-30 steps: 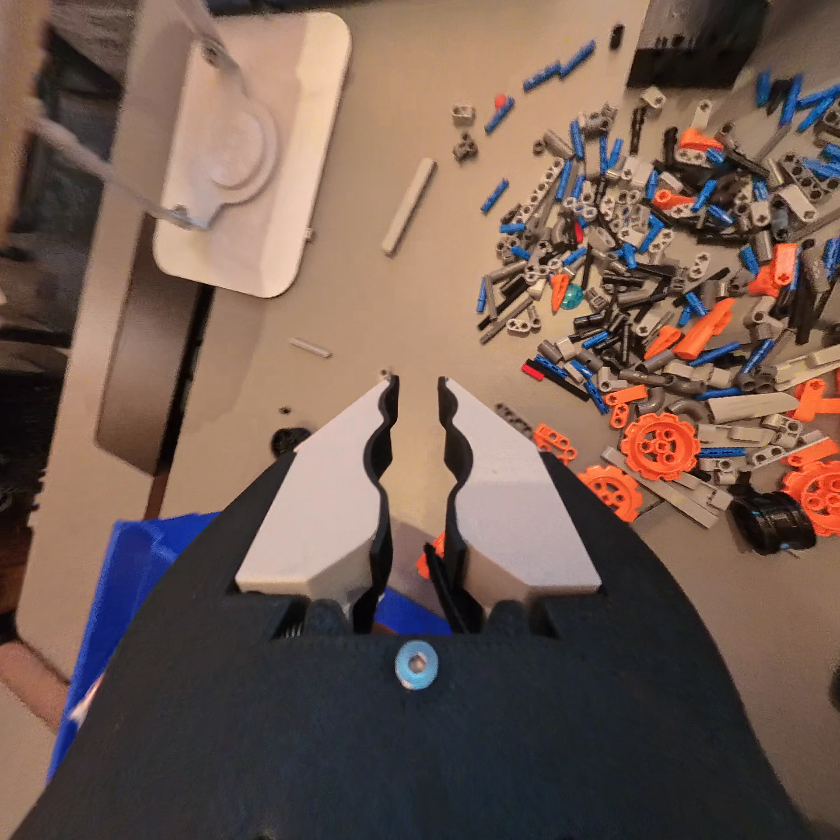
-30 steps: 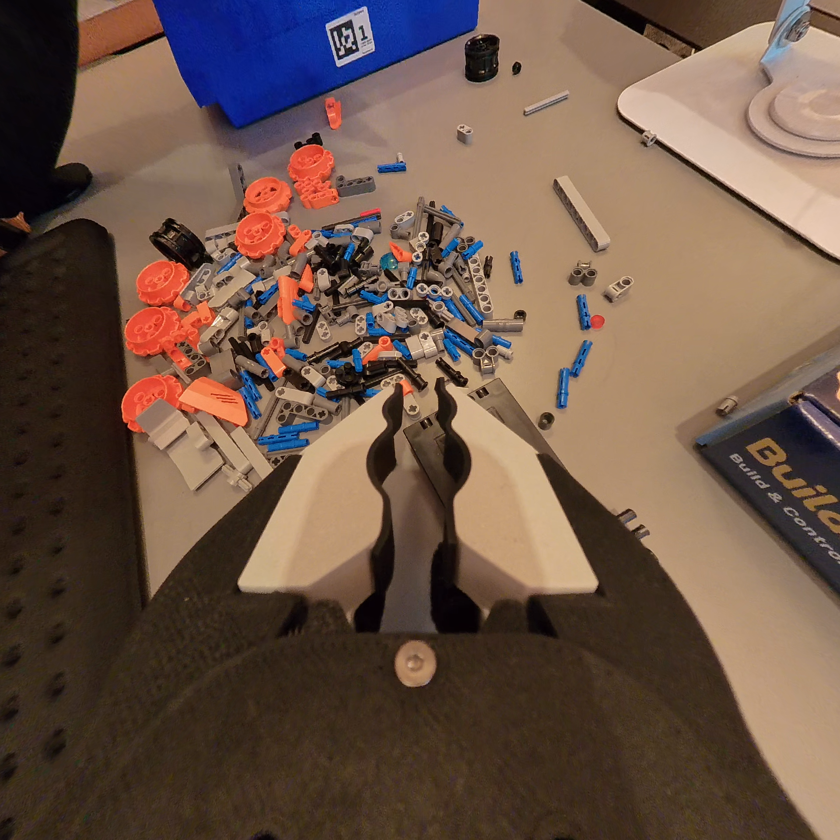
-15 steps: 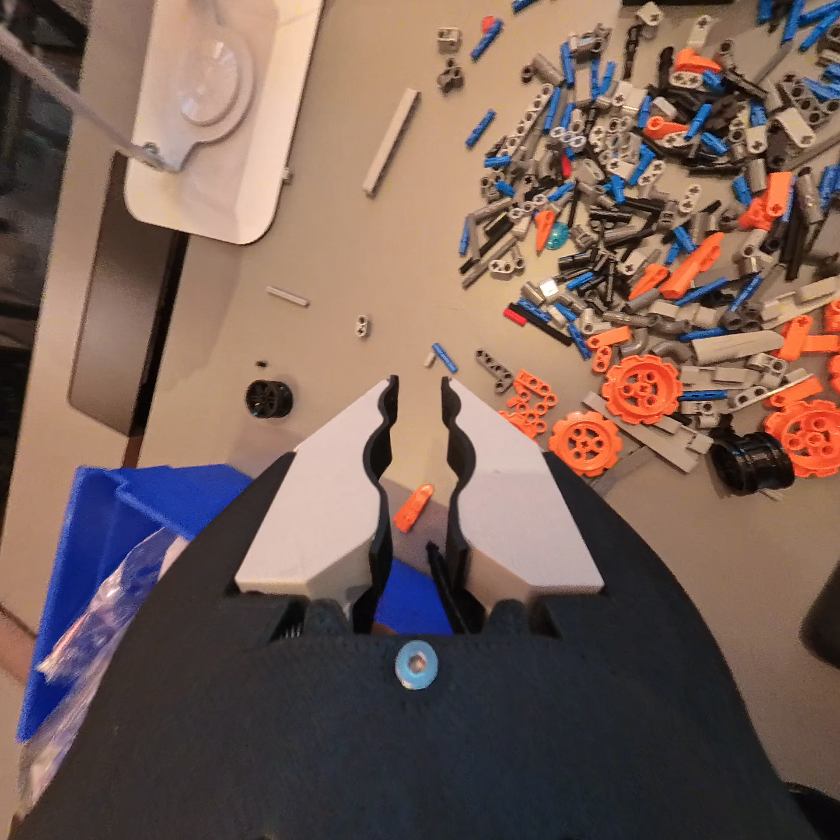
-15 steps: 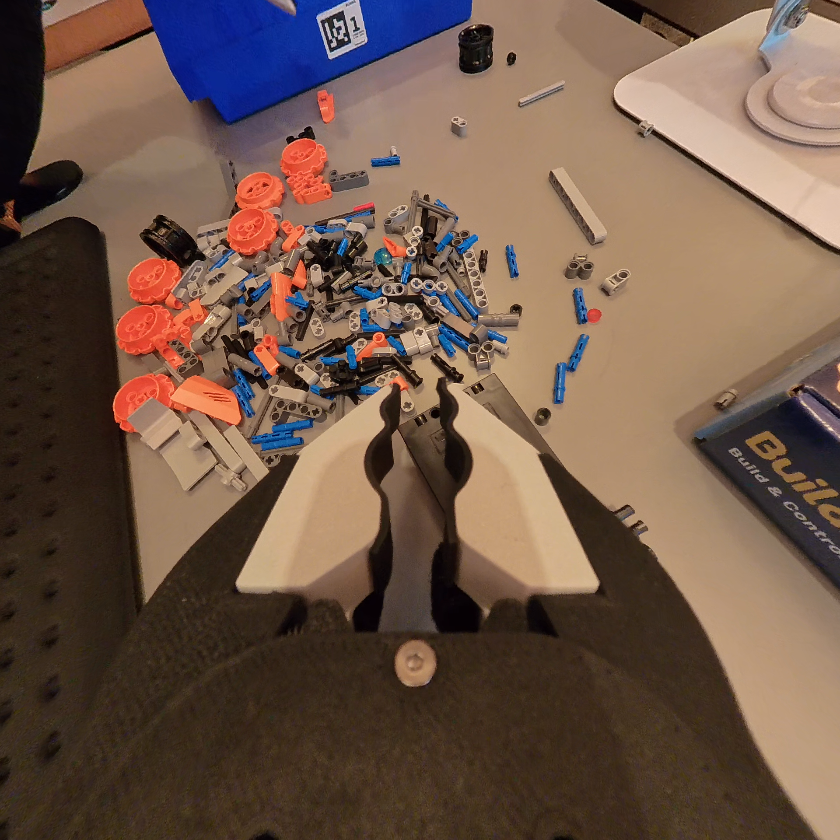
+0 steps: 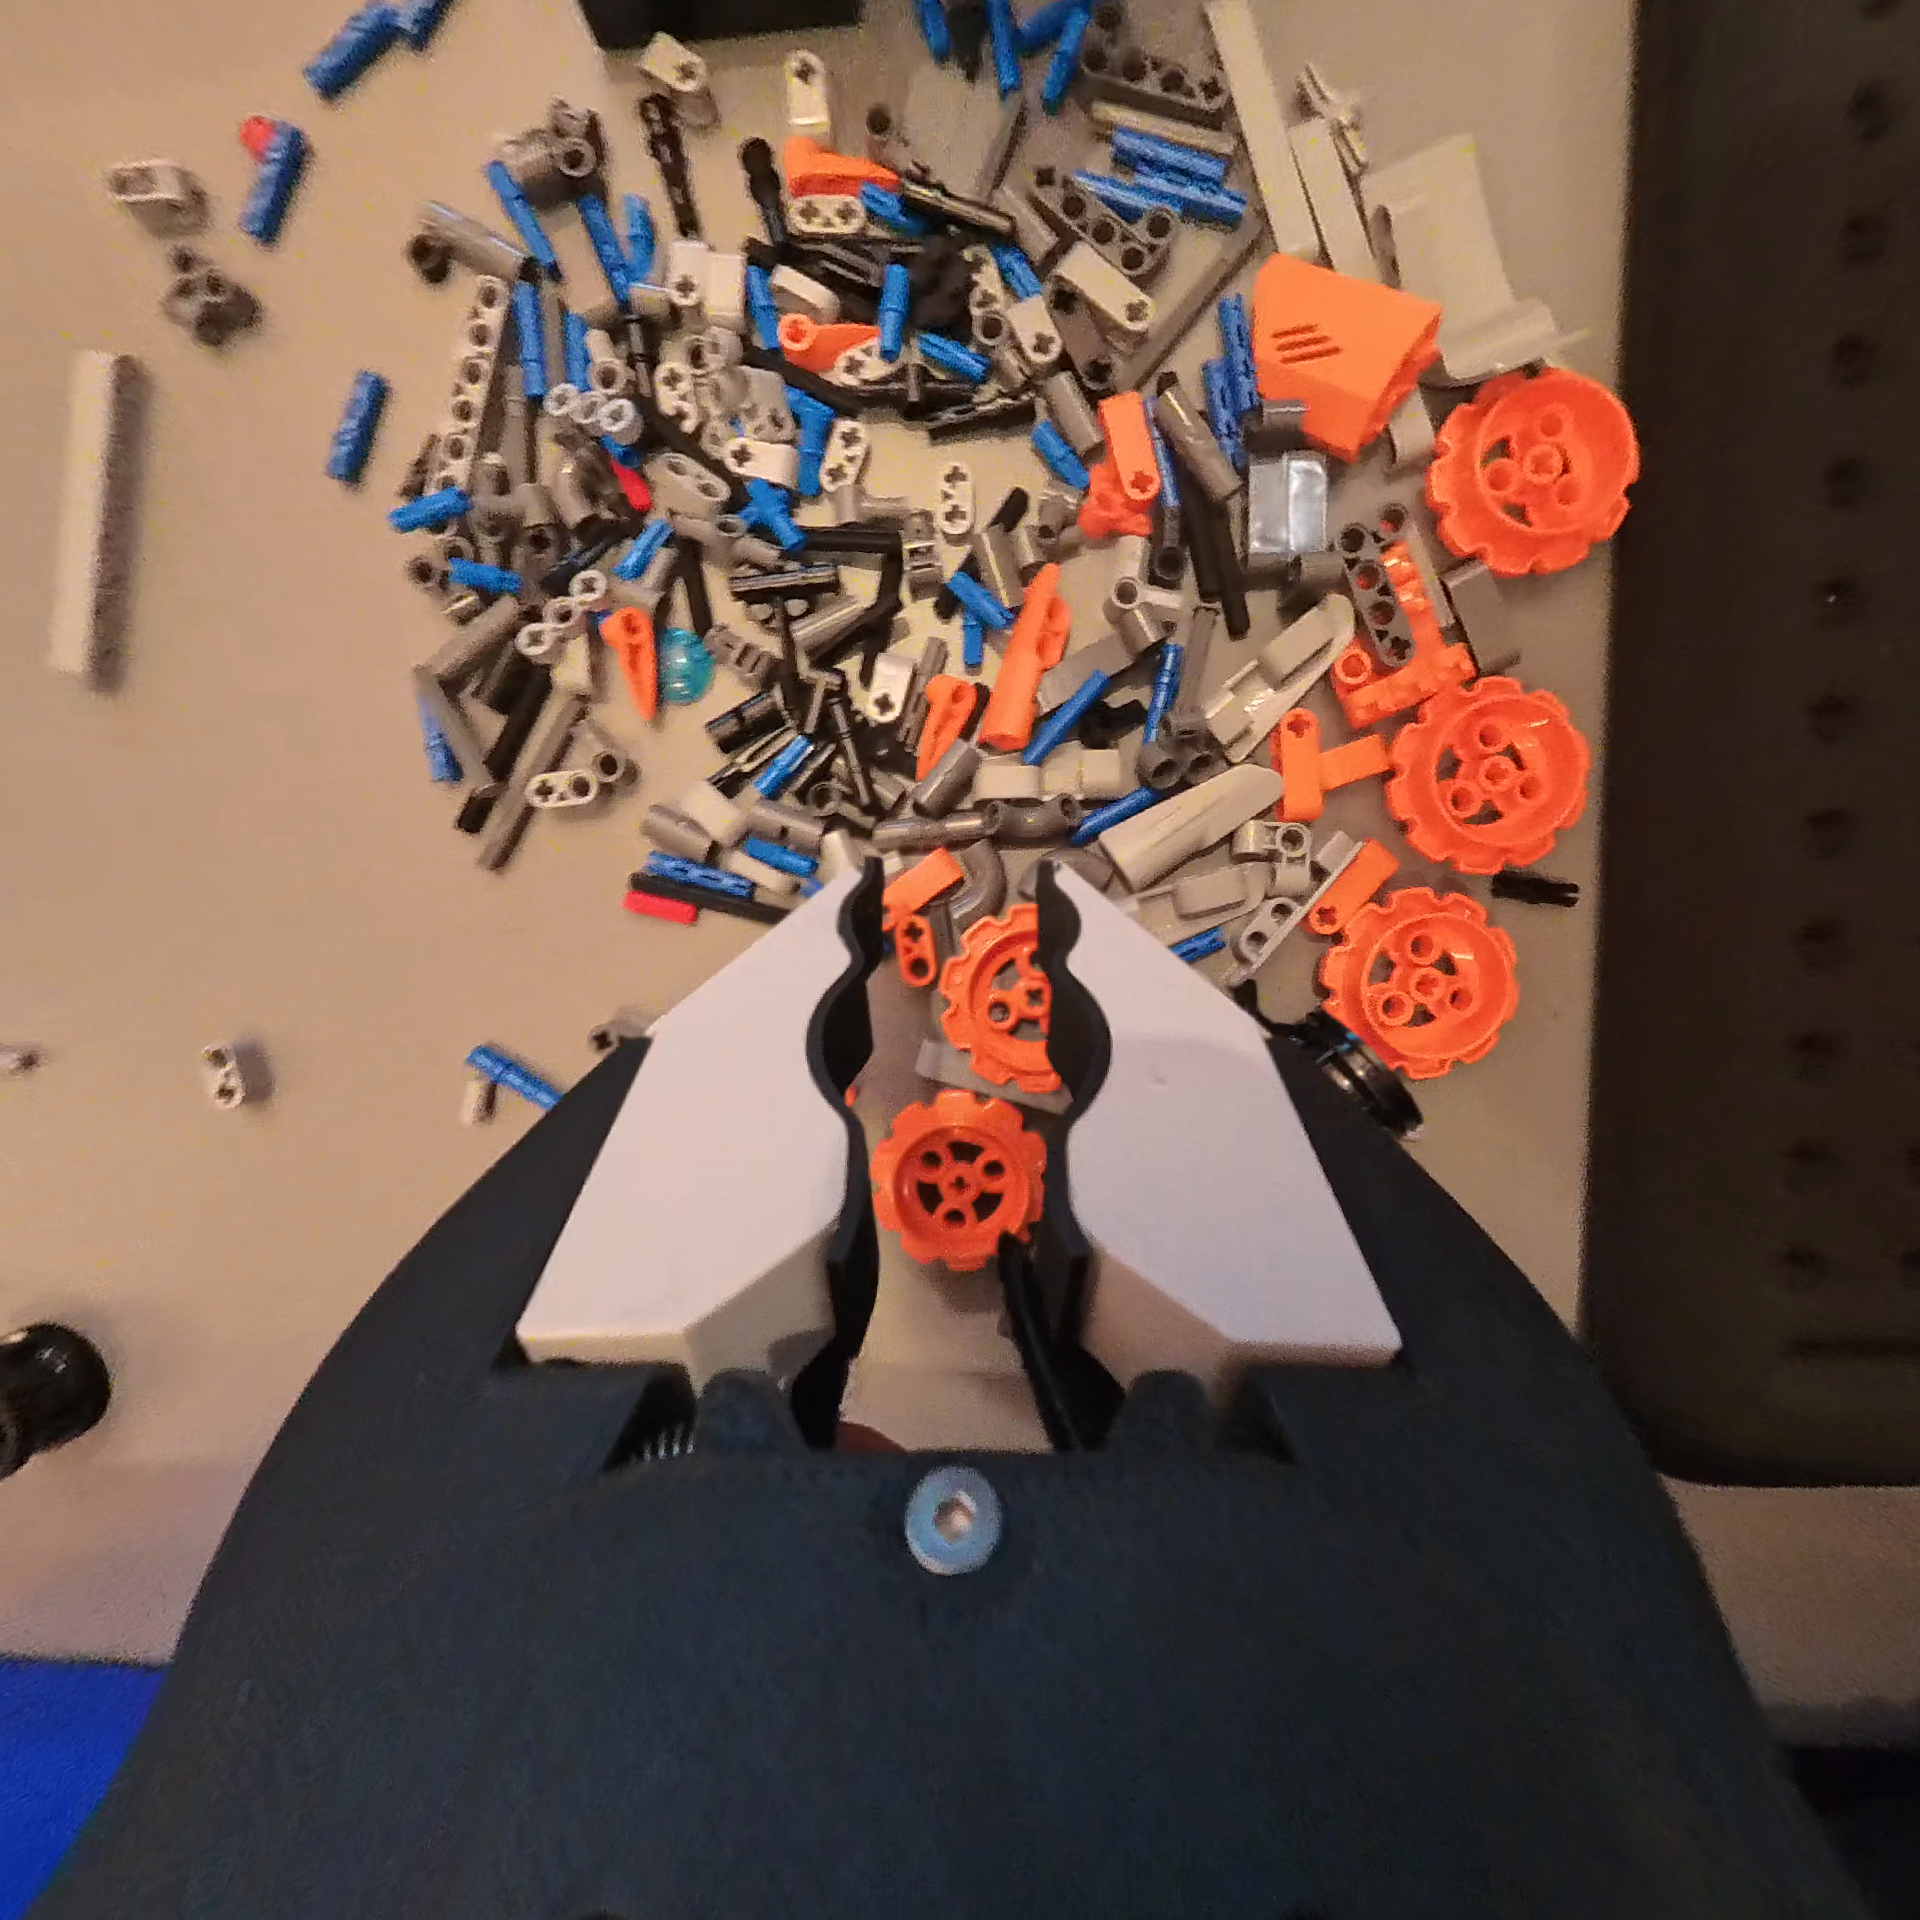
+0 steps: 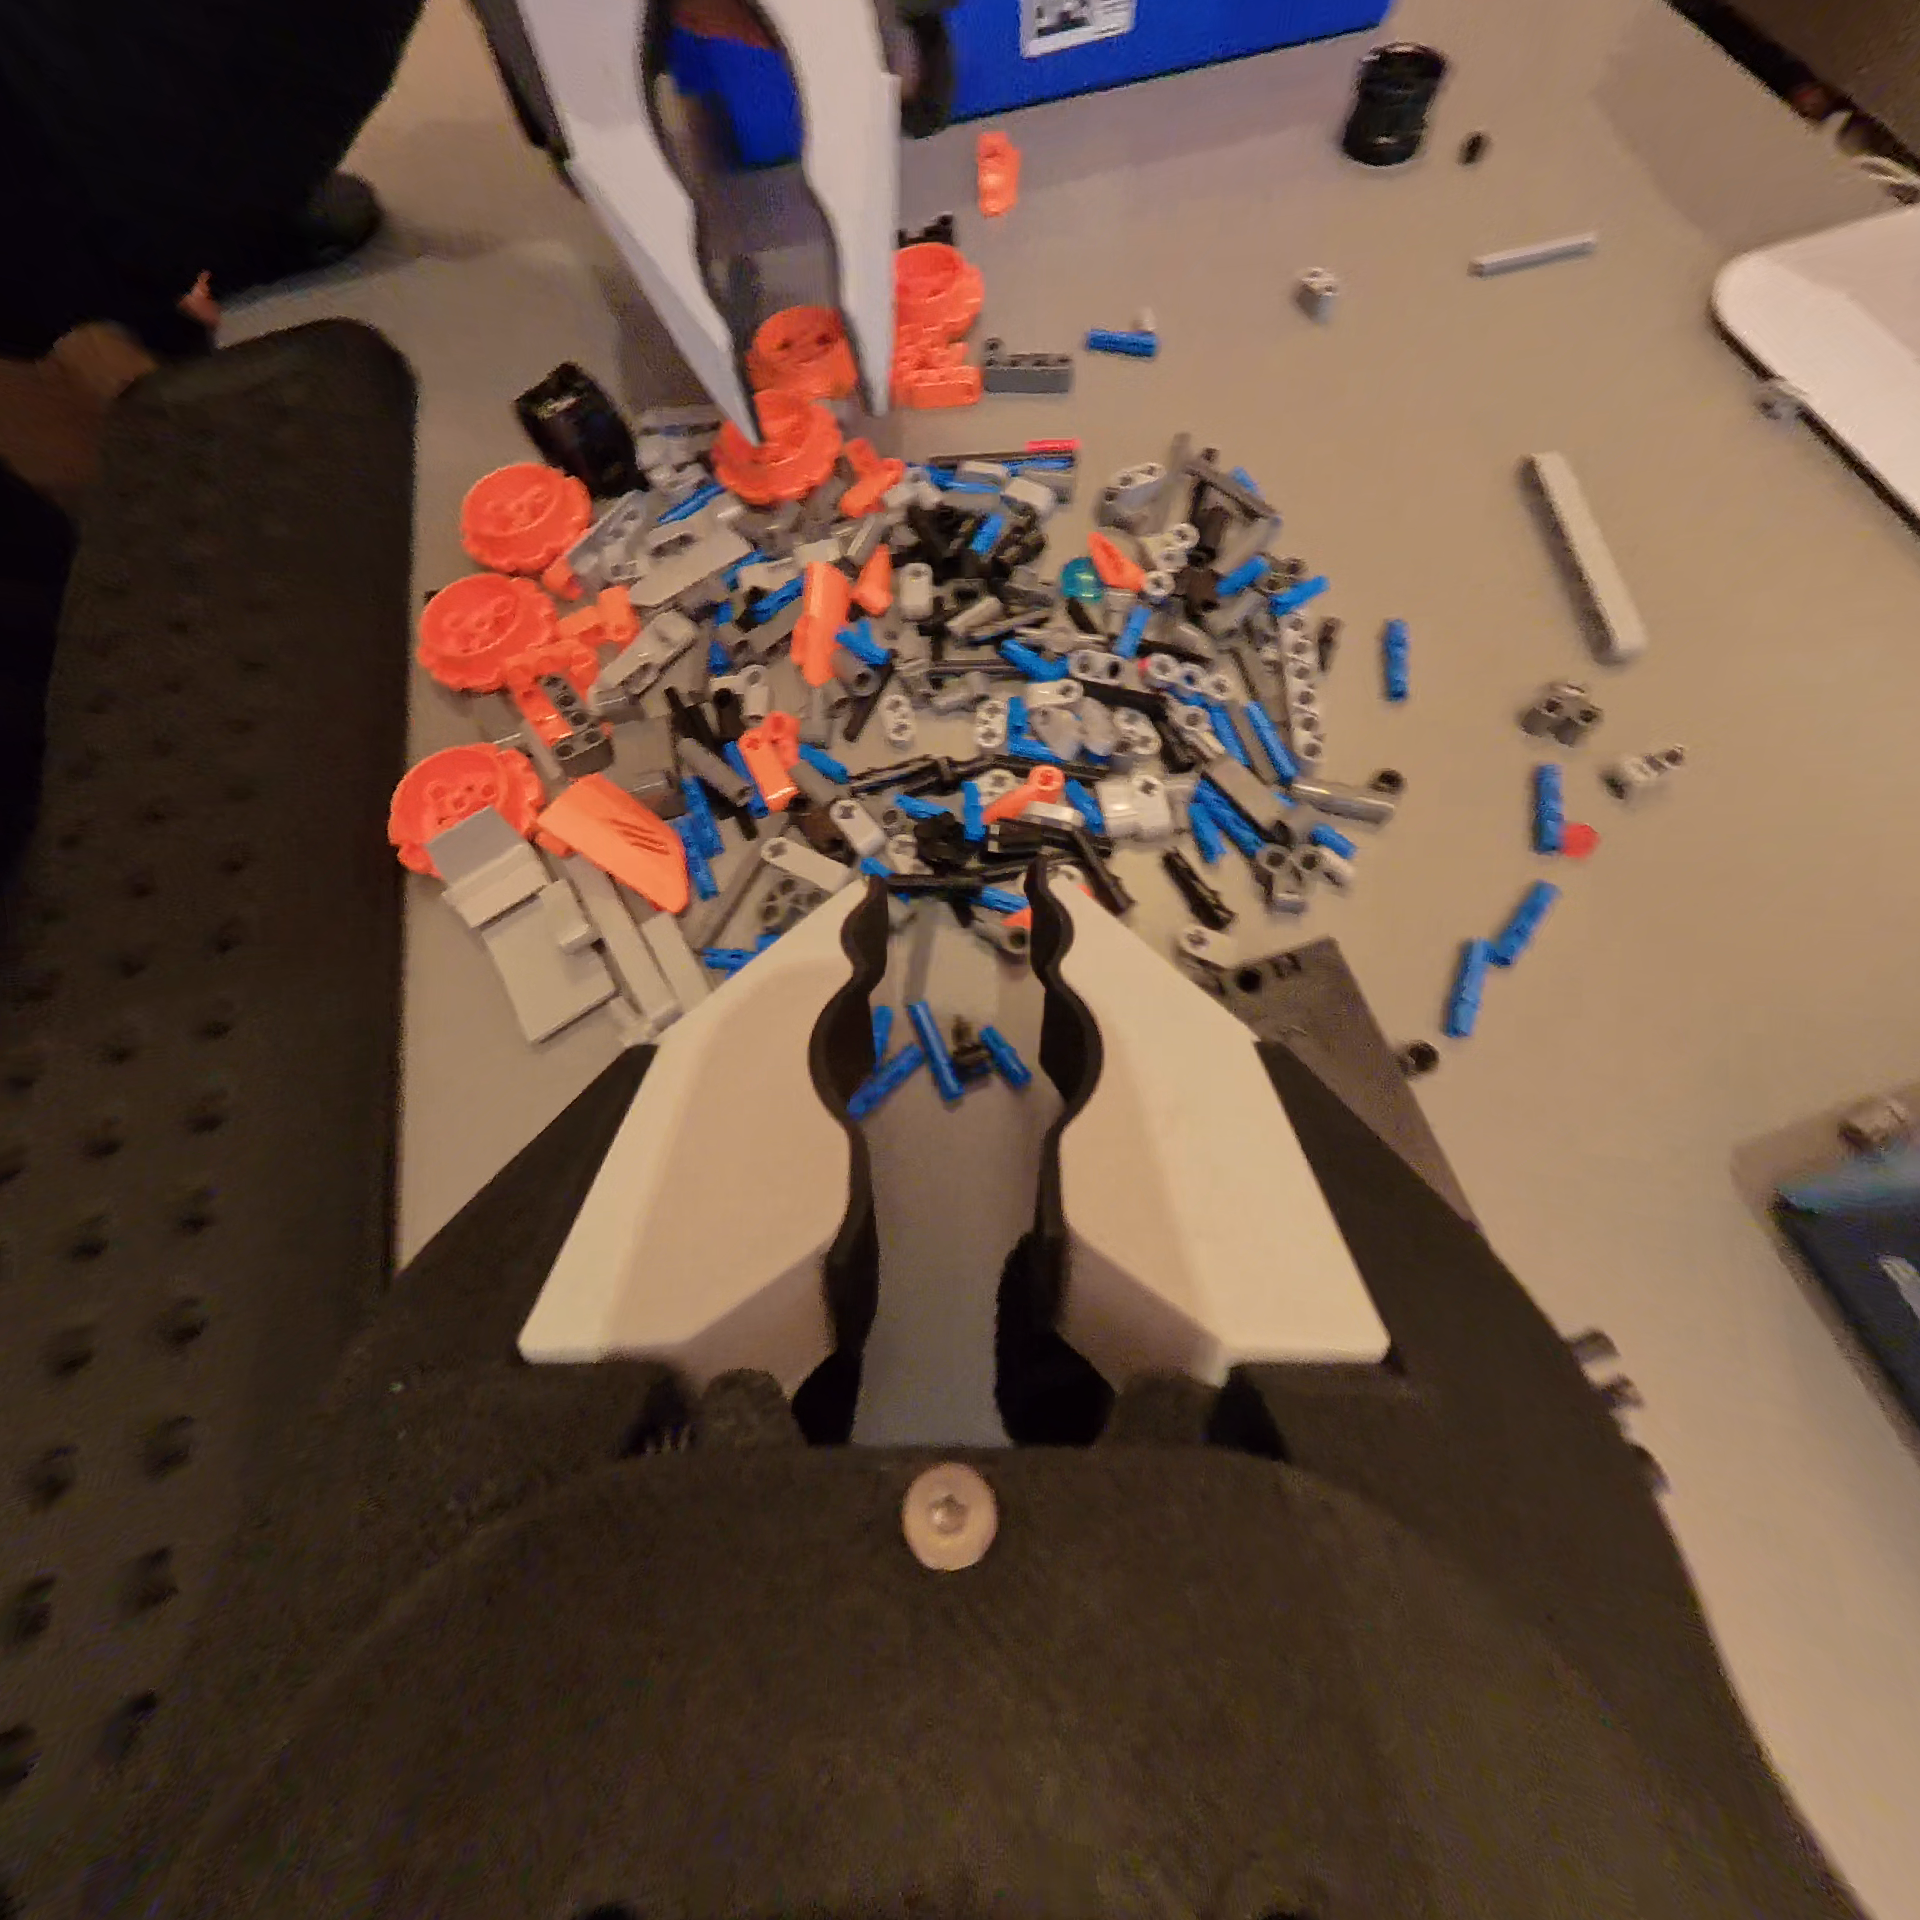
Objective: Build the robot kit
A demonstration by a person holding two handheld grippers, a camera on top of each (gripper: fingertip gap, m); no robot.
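A pile of small orange, blue, grey and black construction pieces (image 5: 883,582) lies on the grey table (image 5: 260,831). My left gripper (image 5: 958,883) is open and empty, low over the pile's near edge. Two orange toothed wheels (image 5: 1003,997) (image 5: 958,1195) show between its fingers. In the right wrist view the left gripper (image 6: 810,416) hangs over an orange wheel (image 6: 779,452) at the pile's far side. My right gripper (image 6: 956,894) is open and empty at the pile's near edge, with loose blue pins (image 6: 935,1049) between its fingers.
A dark perforated pad (image 6: 208,935) borders the pile on the left. A blue bin (image 6: 1195,62) and a black tyre (image 6: 1392,88) stand at the back. A long grey beam (image 6: 1584,556), a white base plate (image 6: 1829,332), a black panel (image 6: 1320,997) and a dark blue box (image 6: 1860,1247) lie right. Some 15 cm of space lies between my two pairs of fingers. The long grey beam (image 6: 1584,556) is about equally far from each gripper, around 20 cm. The left camera catches it too, in the left wrist view (image 5: 96,492).
My left gripper has swung from beside the blue bin to over the orange wheels and opened wider. My right gripper has also opened wider and moved closer to the pile.
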